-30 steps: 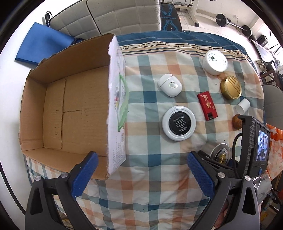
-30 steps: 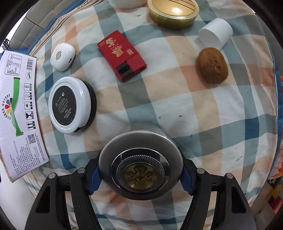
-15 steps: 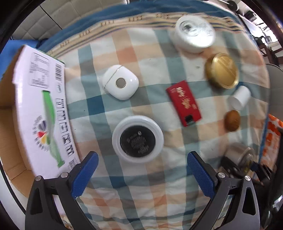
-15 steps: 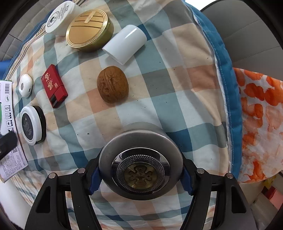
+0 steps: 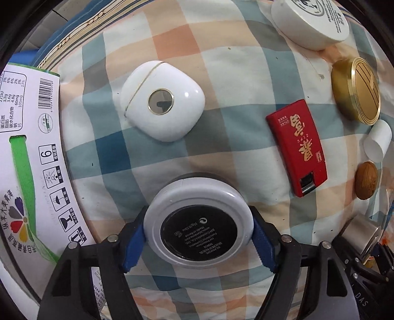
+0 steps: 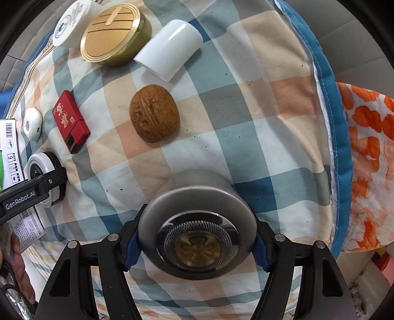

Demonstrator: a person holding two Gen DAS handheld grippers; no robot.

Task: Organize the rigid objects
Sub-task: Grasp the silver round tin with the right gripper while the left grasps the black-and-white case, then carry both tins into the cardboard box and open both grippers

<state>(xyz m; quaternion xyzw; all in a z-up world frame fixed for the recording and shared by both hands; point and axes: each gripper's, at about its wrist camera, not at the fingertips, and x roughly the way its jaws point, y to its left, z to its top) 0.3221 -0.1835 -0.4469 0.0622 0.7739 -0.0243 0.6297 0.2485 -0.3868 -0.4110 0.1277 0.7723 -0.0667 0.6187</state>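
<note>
My left gripper [image 5: 198, 236] points down at the checked cloth [image 5: 221, 61]. Its jaws are closing, and the blue pads touch both sides of a white round compact with a black label [image 5: 197, 197]. The right gripper [image 6: 197, 243] is shut on a grey metal round tin with a gold emblem [image 6: 197, 211], held just above the cloth near its right edge. That tin [image 5: 359, 231] also shows at the lower right of the left wrist view. The left gripper's arm [image 6: 37, 187] appears at the left edge of the right wrist view.
Lying on the cloth are a white earbud case [image 5: 162, 101], a red box [image 5: 298, 145], a gold tin [image 5: 357, 93], a white jar [image 5: 312, 22], a white cylinder [image 6: 170, 49] and a walnut [image 6: 154, 113]. A cardboard box's printed flap [image 5: 29, 160] stands on the left. An orange-patterned fabric [image 6: 369, 147] lies past the right edge.
My left gripper has swung from over the box to the compact, dropped onto it and closed its jaws around it. The right gripper carried the grey tin rightward toward the cloth's edge.
</note>
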